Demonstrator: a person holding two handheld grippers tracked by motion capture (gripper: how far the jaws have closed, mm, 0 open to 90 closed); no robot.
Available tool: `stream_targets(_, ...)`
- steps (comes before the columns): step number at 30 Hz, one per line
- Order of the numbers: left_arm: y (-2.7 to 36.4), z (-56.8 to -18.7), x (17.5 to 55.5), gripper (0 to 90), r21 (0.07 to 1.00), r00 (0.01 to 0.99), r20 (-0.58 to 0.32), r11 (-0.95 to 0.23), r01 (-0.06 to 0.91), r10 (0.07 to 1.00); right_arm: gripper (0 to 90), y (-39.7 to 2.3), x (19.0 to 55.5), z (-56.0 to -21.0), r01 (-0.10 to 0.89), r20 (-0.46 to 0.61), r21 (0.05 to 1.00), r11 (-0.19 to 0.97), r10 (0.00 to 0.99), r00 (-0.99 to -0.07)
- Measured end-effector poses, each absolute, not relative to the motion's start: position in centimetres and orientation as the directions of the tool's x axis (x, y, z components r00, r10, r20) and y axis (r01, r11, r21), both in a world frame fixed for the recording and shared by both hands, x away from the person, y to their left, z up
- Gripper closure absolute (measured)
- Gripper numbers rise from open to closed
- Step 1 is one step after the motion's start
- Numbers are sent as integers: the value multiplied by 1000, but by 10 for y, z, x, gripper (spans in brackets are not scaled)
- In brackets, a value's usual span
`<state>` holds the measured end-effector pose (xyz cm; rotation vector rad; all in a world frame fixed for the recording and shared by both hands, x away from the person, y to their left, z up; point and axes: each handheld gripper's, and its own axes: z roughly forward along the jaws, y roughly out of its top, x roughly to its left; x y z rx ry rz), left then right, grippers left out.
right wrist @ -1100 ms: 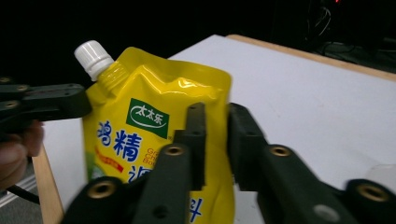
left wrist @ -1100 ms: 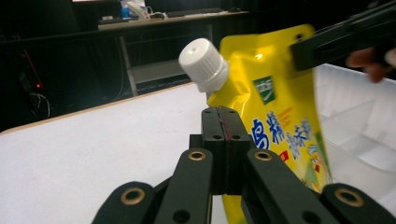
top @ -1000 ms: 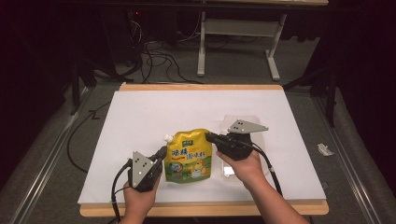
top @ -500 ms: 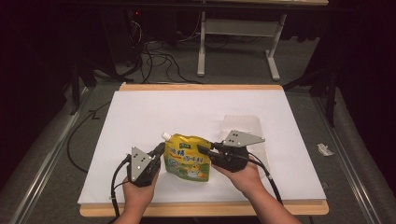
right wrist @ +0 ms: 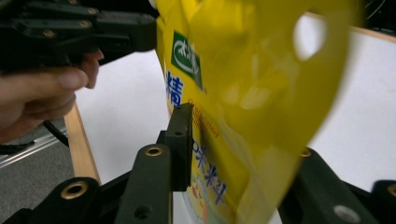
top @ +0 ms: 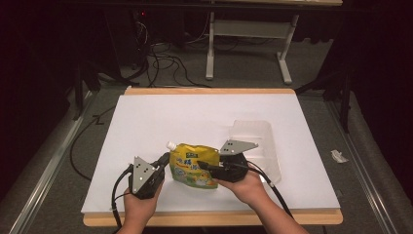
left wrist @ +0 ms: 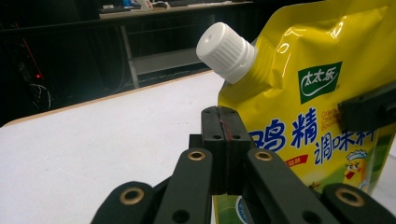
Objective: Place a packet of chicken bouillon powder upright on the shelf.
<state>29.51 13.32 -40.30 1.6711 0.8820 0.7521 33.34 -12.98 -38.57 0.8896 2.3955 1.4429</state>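
Pouch (top: 194, 165) now lower and nearer, left claw (top: 164, 160) pinched on its edge, right claw (top: 202, 166) lately opening astride it.

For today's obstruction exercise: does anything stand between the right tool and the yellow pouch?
Nothing visible does. The yellow pouch already hangs between the right tool's opening jaws, one jaw beside its printed face.

The pouch (top: 194, 165) stands lower centre on the table (top: 160, 117), between both grippers; a clear tray (top: 255, 139) lies right behind it.
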Motion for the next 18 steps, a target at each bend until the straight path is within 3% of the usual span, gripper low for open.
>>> stream_targets(6,136,-404,295,900,967,525,47,-170,189,850,748,-129,335,-387,396,154,868,301,595,-789)
stream_targets(10,140,-407,297,885,967,515,22,-149,206,857,870,-128,333,-385,376,157,879,294,566,-810)
stream_targets(15,148,-412,296,745,963,502,24,-155,220,864,900,-124,327,-386,352,147,890,291,547,-824)
stream_targets(18,154,-415,296,708,958,488,30,-163,234,872,900,-123,326,-386,346,146,895,283,548,-824)
